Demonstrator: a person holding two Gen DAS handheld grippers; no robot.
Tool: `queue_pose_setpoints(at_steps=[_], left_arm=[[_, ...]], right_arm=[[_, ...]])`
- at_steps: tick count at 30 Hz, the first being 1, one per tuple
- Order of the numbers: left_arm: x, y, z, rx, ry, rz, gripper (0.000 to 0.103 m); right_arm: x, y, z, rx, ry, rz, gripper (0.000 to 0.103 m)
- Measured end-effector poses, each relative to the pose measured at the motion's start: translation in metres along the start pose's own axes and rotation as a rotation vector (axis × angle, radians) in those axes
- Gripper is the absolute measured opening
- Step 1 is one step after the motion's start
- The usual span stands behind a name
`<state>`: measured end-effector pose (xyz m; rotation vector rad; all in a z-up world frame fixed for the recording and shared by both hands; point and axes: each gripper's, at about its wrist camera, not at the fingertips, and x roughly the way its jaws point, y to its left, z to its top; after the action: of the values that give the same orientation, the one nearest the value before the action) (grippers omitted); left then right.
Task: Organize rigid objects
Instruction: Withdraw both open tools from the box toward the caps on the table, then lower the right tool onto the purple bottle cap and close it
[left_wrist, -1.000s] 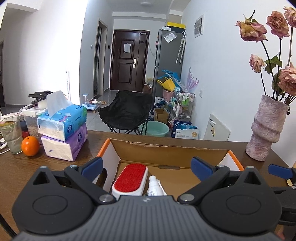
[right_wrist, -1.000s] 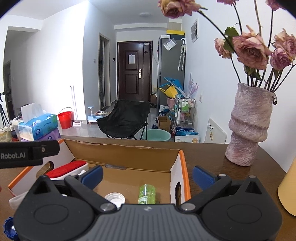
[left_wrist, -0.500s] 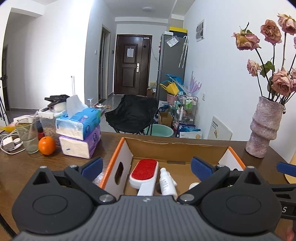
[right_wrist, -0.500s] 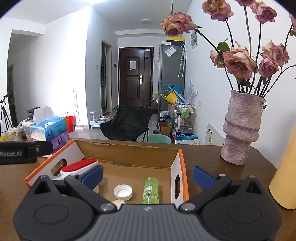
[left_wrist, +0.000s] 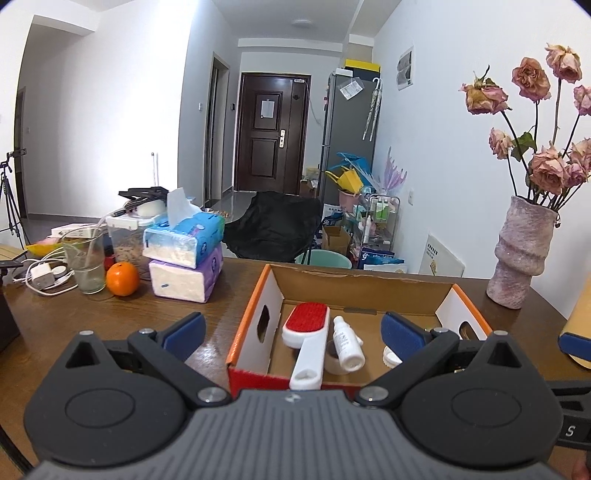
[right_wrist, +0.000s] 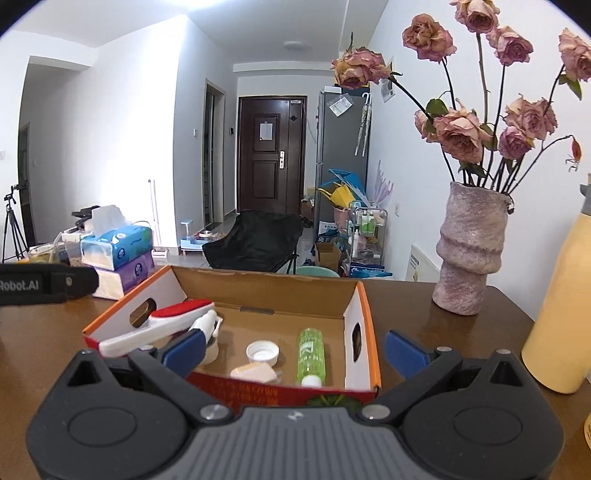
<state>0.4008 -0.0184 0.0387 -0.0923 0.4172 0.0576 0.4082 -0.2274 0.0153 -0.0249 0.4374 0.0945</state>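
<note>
**Both grippers spread wide before the filled box**

The left gripper (left_wrist: 291, 330) and right gripper (right_wrist: 295, 349) hover with fingers parted, holding nothing. Just beyond them the cardboard box (right_wrist: 266, 284) sits on the wooden table (left_wrist: 92, 317), holding the red lint brush (left_wrist: 306, 332), white bottle (left_wrist: 345, 345), green bottle (right_wrist: 311, 352) and white cap (right_wrist: 262, 351). Farther back stand tissue packs (left_wrist: 186, 258), an orange (left_wrist: 122, 278) and a vase (right_wrist: 469, 254).

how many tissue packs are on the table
2, stacked left of the cardboard box: a blue tissue pack lies on top of a purple tissue pack. More may be hidden behind them.
</note>
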Motion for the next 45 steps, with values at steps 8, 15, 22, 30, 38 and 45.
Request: queue_pose_setpoints(at_steps=[8,15,22,30,38,45], left_arm=[[-0.026,0.014,-0.014,0.000,0.012,0.009,0.103],[-0.045,0.022,-0.029,0.005,0.028,0.014,0.103],[-0.058,0.023,-0.051,0.030,0.062,0.011,0.103],[-0.072,0.027,-0.073,0.050,0.092,0.006,0.103],[-0.086,0.029,-0.085,0.070,0.103,-0.001,0.103],[-0.091,0.036,-0.098,0.080,0.124,0.002,0.103]], right_arm=[[-0.023,0.005,-0.017,0.006,0.032,-0.018,0.103],[-0.044,0.011,-0.033,-0.014,0.049,-0.032,0.103],[-0.059,0.015,-0.050,-0.023,0.081,-0.025,0.103],[-0.076,0.023,-0.071,-0.049,0.110,-0.017,0.103],[-0.088,0.031,-0.087,-0.069,0.143,-0.003,0.103],[-0.094,0.036,-0.095,-0.081,0.160,0.000,0.103]])
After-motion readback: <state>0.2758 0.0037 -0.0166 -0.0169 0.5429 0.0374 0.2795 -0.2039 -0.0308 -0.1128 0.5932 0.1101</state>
